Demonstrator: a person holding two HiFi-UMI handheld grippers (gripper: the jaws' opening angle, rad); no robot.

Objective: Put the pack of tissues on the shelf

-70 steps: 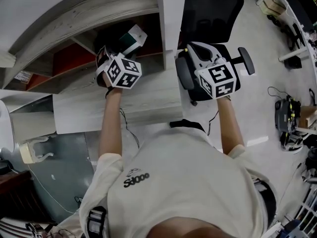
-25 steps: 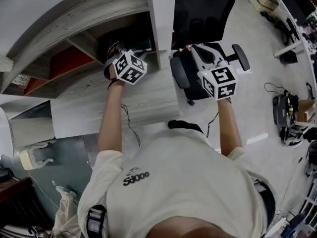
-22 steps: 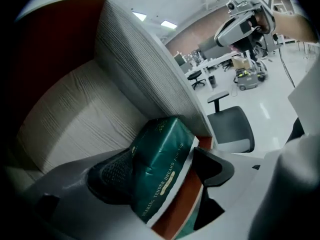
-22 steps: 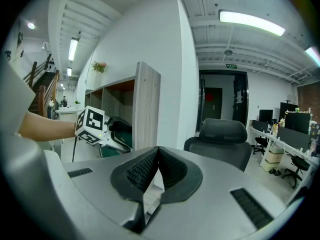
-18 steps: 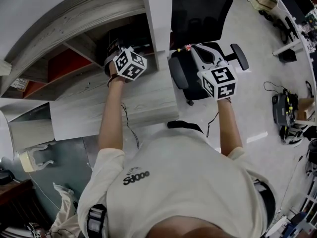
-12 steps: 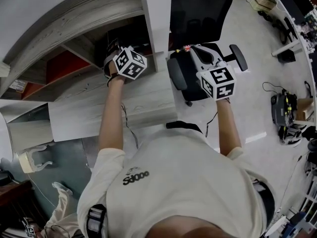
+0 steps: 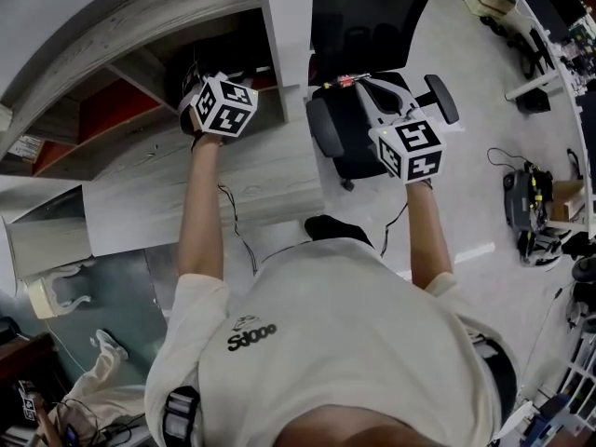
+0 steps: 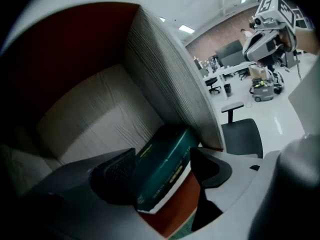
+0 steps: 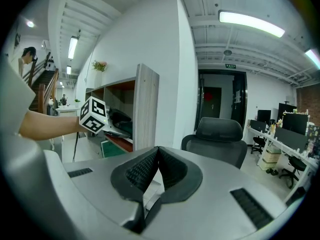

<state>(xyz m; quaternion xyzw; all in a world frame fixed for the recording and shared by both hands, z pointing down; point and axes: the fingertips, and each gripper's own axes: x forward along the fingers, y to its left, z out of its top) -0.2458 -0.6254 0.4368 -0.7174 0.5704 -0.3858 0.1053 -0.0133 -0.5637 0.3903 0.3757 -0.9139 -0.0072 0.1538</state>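
The pack of tissues (image 8: 167,164), dark green with a white edge, lies in a red-backed shelf compartment against the grey wooden side wall (image 8: 170,84). My left gripper (image 8: 162,161) reaches into that compartment with the pack between its jaws. The jaws are closing; the left pad is beside the pack and the right pad (image 8: 207,164) stands a little off it. In the head view the marker cube (image 7: 219,105) hides the pack. My right gripper (image 9: 157,156) is shut with nothing in it, held in the air to the right of the shelf.
The grey wooden shelf unit (image 7: 186,170) has a white upright (image 7: 284,26) at its right end. A black office chair (image 7: 358,17) stands just beyond, under my right gripper. A floor machine (image 7: 526,208) and cables lie at the far right.
The left gripper carried the pack deeper into the compartment, then drifted slightly left. The right gripper has hardly moved.
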